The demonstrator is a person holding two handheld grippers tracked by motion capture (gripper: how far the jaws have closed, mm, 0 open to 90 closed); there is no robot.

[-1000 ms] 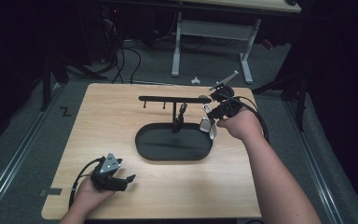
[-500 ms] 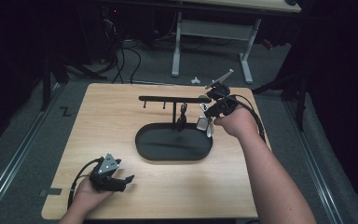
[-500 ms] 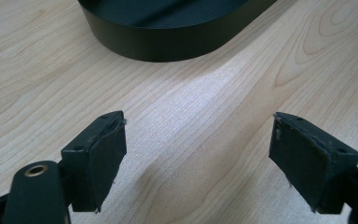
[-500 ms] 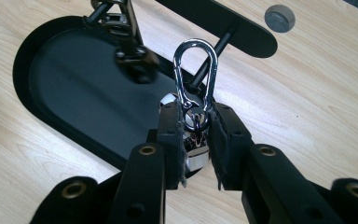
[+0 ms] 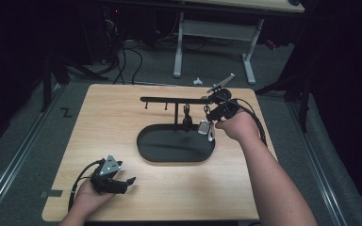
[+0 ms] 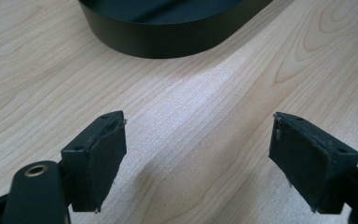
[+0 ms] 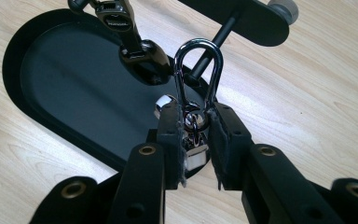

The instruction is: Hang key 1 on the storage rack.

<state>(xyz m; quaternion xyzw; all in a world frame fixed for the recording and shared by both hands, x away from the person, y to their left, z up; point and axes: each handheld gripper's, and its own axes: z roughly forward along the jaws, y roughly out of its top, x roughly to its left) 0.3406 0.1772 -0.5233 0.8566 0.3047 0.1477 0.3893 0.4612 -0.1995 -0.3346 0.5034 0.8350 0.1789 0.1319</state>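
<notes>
Nearest the person, the left gripper (image 5: pixel 122 181) rests in the hand at the front left part of the wooden table (image 5: pixel 99 117), its jaws spread wide with nothing between them; in the left gripper view they frame bare wood, with the rounded edge of the black tray (image 6: pixel 168 37) just ahead. Farther in, that oval tray forms the base of a stand at the middle of the table. At its right end the right gripper (image 7: pixel 196 126) is closed on a silver clasp (image 7: pixel 198 70), the pads pinching its lower ring while the shiny loop rises above them and a small metal tag hangs below. A second clasp (image 7: pixel 121 28) hangs beyond, over the tray, from the black bar (image 5: pixel 174 100) across the stand's top.
</notes>
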